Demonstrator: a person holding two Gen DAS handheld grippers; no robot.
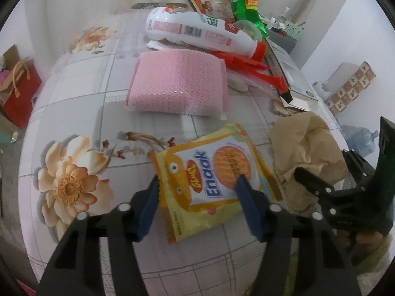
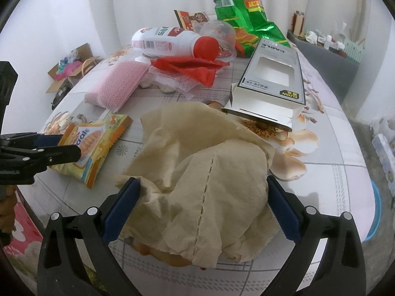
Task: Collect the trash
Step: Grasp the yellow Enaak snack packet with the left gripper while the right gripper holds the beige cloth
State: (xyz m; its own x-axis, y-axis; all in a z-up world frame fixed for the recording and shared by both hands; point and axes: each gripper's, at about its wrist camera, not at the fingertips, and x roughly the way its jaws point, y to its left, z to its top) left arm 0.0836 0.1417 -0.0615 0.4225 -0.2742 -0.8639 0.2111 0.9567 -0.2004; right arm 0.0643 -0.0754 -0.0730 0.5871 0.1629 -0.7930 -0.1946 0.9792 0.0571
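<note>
Over the yellow wrapper (image 1: 212, 172), left gripper (image 1: 197, 185) tilts steeply down, fingers (image 1: 150, 197) astride.

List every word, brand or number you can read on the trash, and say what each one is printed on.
"Enaak": yellow snack packet, between the left gripper's fingers.
"CABLE" and "KUYAN": grey-and-white carton.
White bottle with red cap: barcode and label print too blurred to read.
Green foil bag: lettering on its red-and-yellow panel unreadable.
Red-and-white wrapper behind the bottle: unreadable.
</note>
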